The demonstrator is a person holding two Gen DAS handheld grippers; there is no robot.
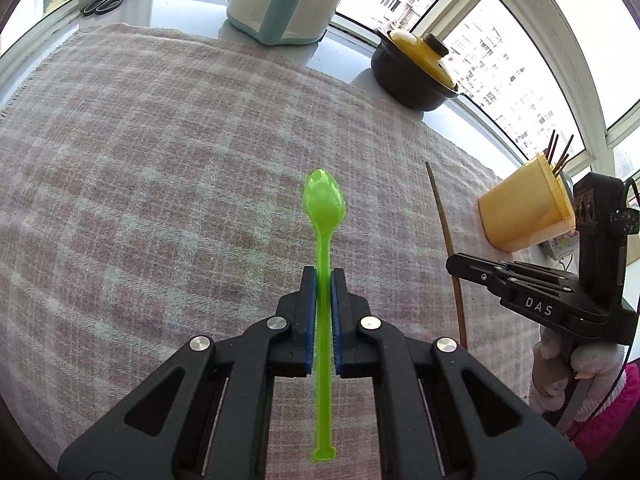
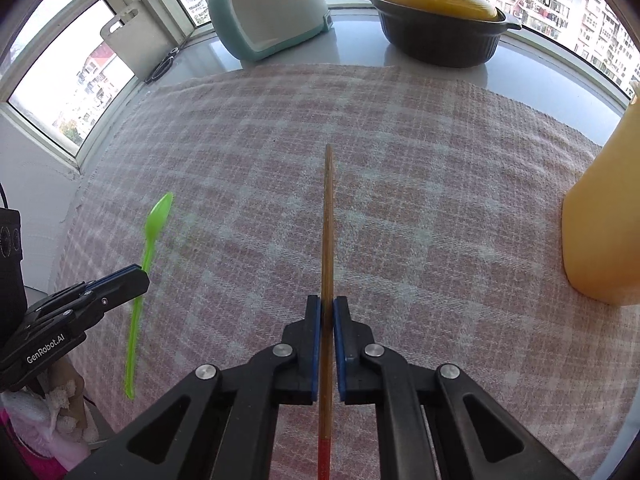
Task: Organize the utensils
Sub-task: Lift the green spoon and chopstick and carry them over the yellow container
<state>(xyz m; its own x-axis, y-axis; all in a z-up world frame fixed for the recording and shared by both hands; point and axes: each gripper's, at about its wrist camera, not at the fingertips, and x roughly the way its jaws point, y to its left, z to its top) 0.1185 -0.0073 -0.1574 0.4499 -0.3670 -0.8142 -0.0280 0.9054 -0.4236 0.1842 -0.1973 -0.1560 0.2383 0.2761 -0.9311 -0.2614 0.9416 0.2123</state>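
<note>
Your right tongs (image 2: 327, 312), pinching the chopstick (image 2: 328, 224) lengthwise, sit nearer the yellow cup (image 1: 524, 212) than your left tongs (image 1: 323, 280), pinching the green spoon (image 1: 324, 204).

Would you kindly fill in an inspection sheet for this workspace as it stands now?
Surface: pink plaid woven cloth over a grey counter.
Job's things: green plastic spoon; brown wooden chopstick; yellow plastic holder cup with sticks inside.
Clutter: dark ceramic pot with yellow lid; teal-and-white appliance; black scissors.
Grippers: left hand-held gripper shut on spoon; right hand-held gripper shut on chopstick.
Cables: thin black wire.
Surroundings: windows, apartment blocks outside.
</note>
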